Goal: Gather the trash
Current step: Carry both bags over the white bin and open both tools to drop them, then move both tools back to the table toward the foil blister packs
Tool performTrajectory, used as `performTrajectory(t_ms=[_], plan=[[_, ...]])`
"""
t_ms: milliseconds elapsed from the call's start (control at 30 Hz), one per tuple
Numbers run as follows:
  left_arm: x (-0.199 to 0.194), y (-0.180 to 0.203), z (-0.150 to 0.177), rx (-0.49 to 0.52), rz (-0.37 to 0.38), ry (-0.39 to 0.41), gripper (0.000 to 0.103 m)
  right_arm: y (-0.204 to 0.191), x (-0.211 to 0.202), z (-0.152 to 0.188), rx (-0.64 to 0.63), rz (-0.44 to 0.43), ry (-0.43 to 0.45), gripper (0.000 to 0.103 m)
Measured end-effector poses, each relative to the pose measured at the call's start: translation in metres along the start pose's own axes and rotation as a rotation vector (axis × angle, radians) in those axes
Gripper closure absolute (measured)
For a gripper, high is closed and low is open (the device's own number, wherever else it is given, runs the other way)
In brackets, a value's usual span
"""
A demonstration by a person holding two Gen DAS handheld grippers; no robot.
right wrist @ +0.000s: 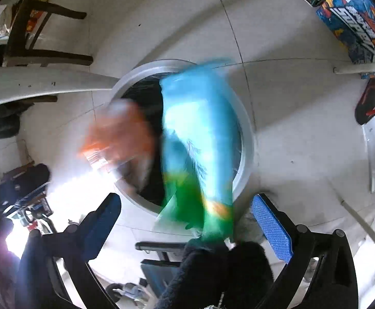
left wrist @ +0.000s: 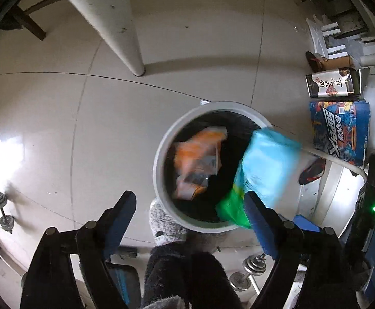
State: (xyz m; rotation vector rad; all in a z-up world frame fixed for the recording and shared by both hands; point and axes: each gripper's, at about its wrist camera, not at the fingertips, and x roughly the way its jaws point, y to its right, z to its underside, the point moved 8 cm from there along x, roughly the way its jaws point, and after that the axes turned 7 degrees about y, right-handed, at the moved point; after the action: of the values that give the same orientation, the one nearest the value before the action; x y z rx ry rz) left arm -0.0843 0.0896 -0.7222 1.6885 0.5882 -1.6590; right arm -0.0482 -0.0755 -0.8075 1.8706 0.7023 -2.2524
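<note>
A round grey bin [left wrist: 159,154] with a black liner stands on the tiled floor, right below both grippers. An orange wrapper [left wrist: 200,152] lies inside it; in the right wrist view the orange wrapper [right wrist: 120,131] is a blur over the bin's left rim [right wrist: 246,134]. A blue and green plastic bag [left wrist: 264,164] hangs blurred over the bin's right side. My left gripper [left wrist: 189,195] is open above the bin with nothing between its fingers. My right gripper [right wrist: 185,200] is wide open. The blue-green bag [right wrist: 197,139] is loose between its fingers, and neither pad touches it.
A white table leg [left wrist: 125,38] stands behind the bin. At the right are a blue printed box [left wrist: 339,131], a tin [left wrist: 329,85] and a dark shoe [left wrist: 313,171]. Small dumbbells [left wrist: 2,206] lie at the left. A fuzzy grey slipper [left wrist: 167,221] is by the bin. A wooden chair [right wrist: 41,36] is at far left.
</note>
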Motion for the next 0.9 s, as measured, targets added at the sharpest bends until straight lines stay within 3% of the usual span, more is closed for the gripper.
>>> performTrajectory(t_ms=[67, 333, 600, 900], plan=[[-0.006, -0.008, -0.001, 0.020, -0.042, 0.022, 0.006, 0.001, -0.008, 0.000, -0.014, 0.029, 0.008, 0.000], [-0.064, -0.015, 0.014, 0.122, -0.172, 0.095, 0.006, 0.001, -0.074, 0.009, -0.078, 0.199, 0.077, 0.000], [-0.126, 0.002, 0.039, 0.148, -0.148, 0.106, 0.006, -0.026, -0.155, 0.032, -0.102, 0.213, 0.109, 0.000], [-0.226, 0.015, 0.063, 0.181, -0.135, 0.139, 0.006, -0.068, -0.268, 0.058, -0.140, 0.191, 0.152, 0.000]])
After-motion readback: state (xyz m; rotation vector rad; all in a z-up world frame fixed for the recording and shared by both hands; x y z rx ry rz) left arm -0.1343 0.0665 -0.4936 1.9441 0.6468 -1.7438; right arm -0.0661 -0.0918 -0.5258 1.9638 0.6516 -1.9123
